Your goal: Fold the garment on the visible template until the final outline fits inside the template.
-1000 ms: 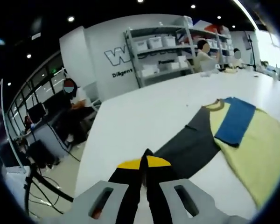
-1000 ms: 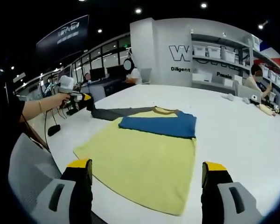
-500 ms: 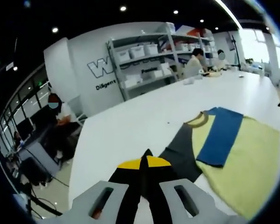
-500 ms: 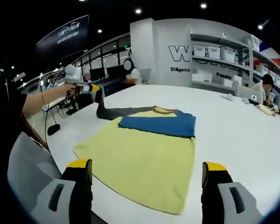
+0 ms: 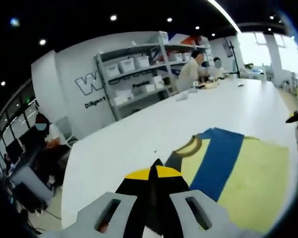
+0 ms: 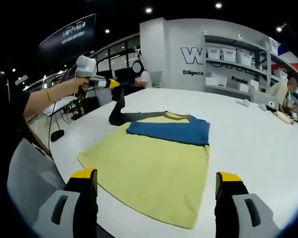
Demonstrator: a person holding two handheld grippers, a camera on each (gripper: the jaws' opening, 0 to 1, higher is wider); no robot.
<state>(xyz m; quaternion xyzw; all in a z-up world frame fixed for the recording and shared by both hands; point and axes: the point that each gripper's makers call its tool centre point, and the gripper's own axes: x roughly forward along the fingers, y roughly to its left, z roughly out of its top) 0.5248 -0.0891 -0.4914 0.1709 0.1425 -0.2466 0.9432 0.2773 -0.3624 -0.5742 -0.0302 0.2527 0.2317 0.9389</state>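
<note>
One sleeve remains: our left gripper (image 6: 113, 85) pinches the grey sleeve (image 6: 120, 110) aloft, to lay flat across the yellow shirt (image 6: 154, 168); our right gripper (image 6: 156, 179) hangs open.

1. In the left gripper view, the yellow-tipped left gripper (image 5: 155, 174) hides the end of the dark grey sleeve (image 5: 173, 159) pinched between its closed jaws.
2. There too, the pale yellow knit garment (image 5: 253, 173) runs out of sight at the round picture's lower right.
3. In the right gripper view, no template outline can be made out on the white table (image 6: 253, 134) around the garment.
4. The white bins on the grey shelving (image 6: 228, 62) are too small to read.
</note>
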